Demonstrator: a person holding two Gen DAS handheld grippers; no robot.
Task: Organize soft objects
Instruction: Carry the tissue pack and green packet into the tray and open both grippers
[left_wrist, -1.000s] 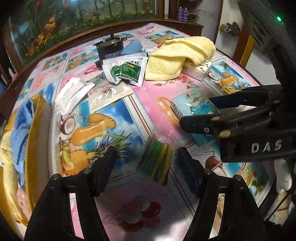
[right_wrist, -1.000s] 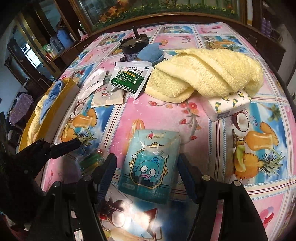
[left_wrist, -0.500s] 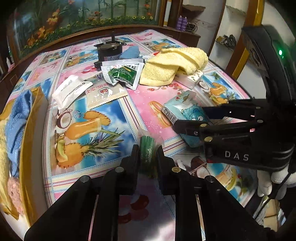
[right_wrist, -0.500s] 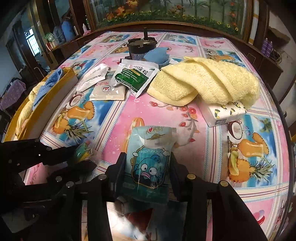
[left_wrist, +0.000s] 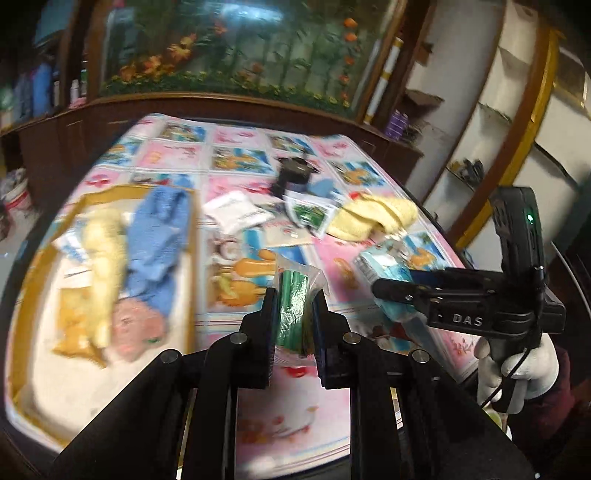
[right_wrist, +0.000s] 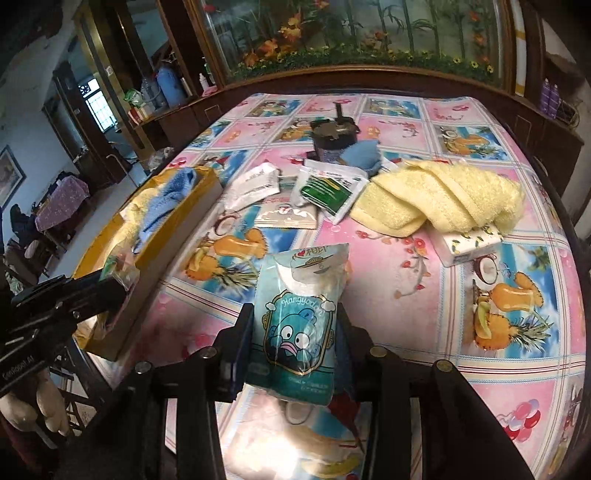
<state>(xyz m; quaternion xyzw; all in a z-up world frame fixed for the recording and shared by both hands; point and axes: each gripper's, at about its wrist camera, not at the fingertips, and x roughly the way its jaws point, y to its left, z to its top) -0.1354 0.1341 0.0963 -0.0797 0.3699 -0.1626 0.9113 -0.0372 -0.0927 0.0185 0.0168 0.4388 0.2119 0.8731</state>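
Observation:
My left gripper (left_wrist: 293, 314) is shut on a clear bag of green strips (left_wrist: 293, 299) and holds it above the table, beside the yellow-rimmed box (left_wrist: 195, 236). In the right wrist view that bag (right_wrist: 119, 268) hangs over the near end of the box (right_wrist: 177, 225). My right gripper (right_wrist: 295, 332) is shut on a blue cartoon tissue pack (right_wrist: 301, 317), lifted off the fruit-print tablecloth (right_wrist: 399, 302). The box holds a blue cloth (left_wrist: 159, 240), a yellow cloth (left_wrist: 105, 251) and a pink soft item (left_wrist: 136, 325).
A folded yellow towel (right_wrist: 443, 195) lies at the back right, with a white tissue pack (right_wrist: 469, 243) in front of it. A green-and-white sachet (right_wrist: 328, 192), a white sachet (right_wrist: 255, 184), a dark jar (right_wrist: 332, 136) and a blue cloth (right_wrist: 362, 153) sit mid-table. A gloved hand (left_wrist: 517, 365) holds the right gripper.
Both grippers shut, the left on the green-strip bag and the right on the blue tissue pack, and lifted them. The left swung toward the box at the left.

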